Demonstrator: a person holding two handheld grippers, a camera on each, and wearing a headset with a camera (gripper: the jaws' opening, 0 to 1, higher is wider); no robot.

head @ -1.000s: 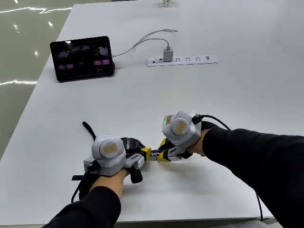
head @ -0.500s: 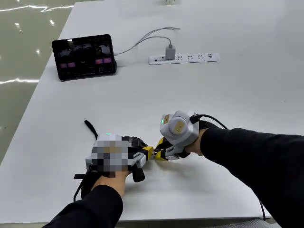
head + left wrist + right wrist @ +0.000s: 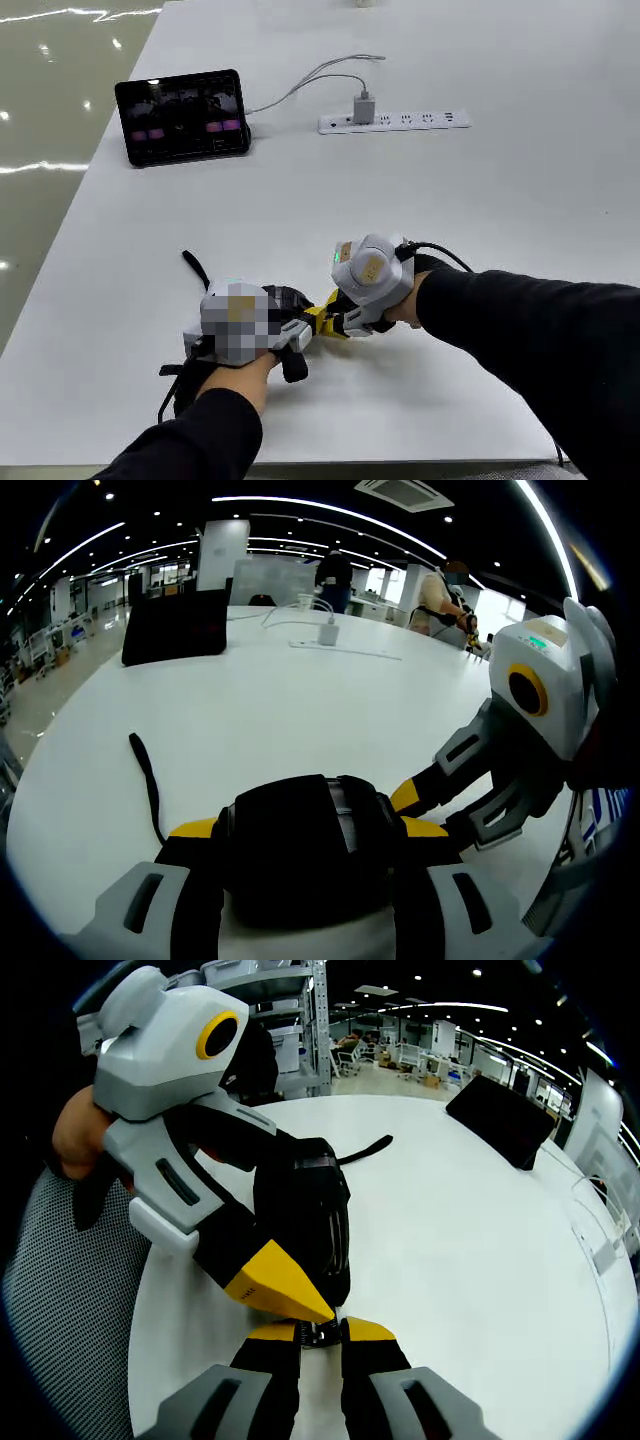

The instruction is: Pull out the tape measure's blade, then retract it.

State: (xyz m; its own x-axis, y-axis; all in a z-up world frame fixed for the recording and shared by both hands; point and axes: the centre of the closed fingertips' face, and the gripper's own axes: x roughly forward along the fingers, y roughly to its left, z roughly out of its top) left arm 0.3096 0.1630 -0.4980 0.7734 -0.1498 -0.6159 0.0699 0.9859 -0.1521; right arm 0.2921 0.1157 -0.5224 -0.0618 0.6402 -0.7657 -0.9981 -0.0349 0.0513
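A black tape measure [image 3: 285, 298] lies on the white table [image 3: 450, 200] near its front edge, its black strap [image 3: 190, 268] trailing to the left. My left gripper [image 3: 300, 322] is shut on the case [image 3: 310, 850], one yellow-tipped jaw on each side. My right gripper [image 3: 338, 318] meets it from the right. In the right gripper view its yellow-tipped jaws [image 3: 320, 1332] are shut on the small metal hook of the blade, right at the mouth of the case [image 3: 305, 1220]. Almost no blade shows between hook and case.
A dark tablet [image 3: 182, 115] stands at the back left. A white power strip [image 3: 395, 121] with a plugged-in charger [image 3: 363, 106] and cable lies at the back. The table's left edge [image 3: 60, 250] drops to a glossy floor. People stand far off in the left gripper view.
The right gripper has come a little closer to the left one, and the short bit of blade seen between them has gone. The head view has shifted slightly.
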